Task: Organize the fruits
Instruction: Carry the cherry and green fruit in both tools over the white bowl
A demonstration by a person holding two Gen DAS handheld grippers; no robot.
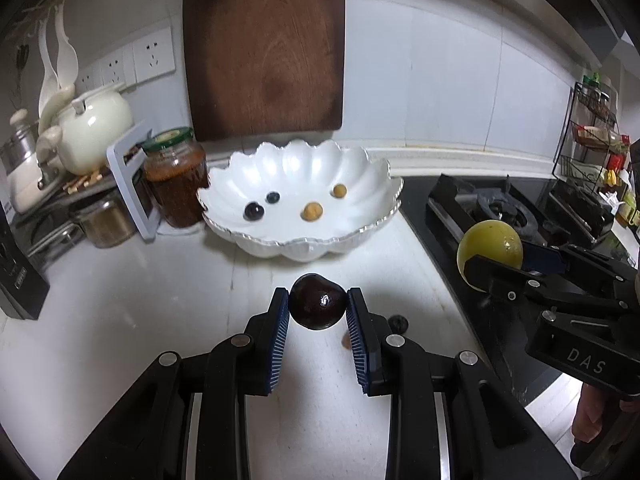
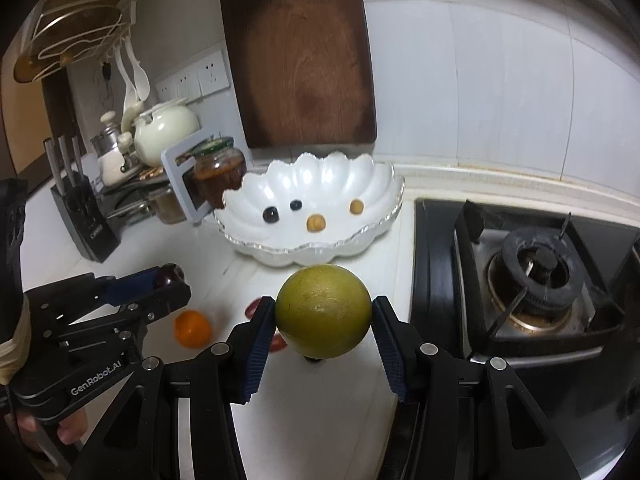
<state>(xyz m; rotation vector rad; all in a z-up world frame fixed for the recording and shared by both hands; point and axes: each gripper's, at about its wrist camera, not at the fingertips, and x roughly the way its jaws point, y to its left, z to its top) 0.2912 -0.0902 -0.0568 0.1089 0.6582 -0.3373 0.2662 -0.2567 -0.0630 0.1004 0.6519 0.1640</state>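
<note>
My left gripper (image 1: pixel 318 307) is shut on a dark plum (image 1: pixel 318 300), held above the white counter in front of a white scalloped bowl (image 1: pixel 372 184). The bowl (image 2: pixel 376 184) holds two dark berries (image 1: pixel 254 211) and two small tan fruits (image 1: pixel 312 211). My right gripper (image 2: pixel 324 312) is shut on a large yellow-green citrus (image 2: pixel 323 310), also held above the counter short of the bowl; it shows at the right in the left wrist view (image 1: pixel 489 250). The left gripper (image 2: pixel 170 280) appears at the left in the right wrist view. An orange (image 2: pixel 192 328) and small red fruits (image 2: pixel 253 307) lie on the counter.
A dark wooden cutting board (image 1: pixel 266 48) leans on the wall behind the bowl. A sauce jar (image 1: pixel 174 178), teapot (image 1: pixel 94 130) and knife block (image 2: pixel 86 220) stand at the left. A gas stove (image 2: pixel 536 276) is at the right, a spice rack (image 1: pixel 592 140) beyond it.
</note>
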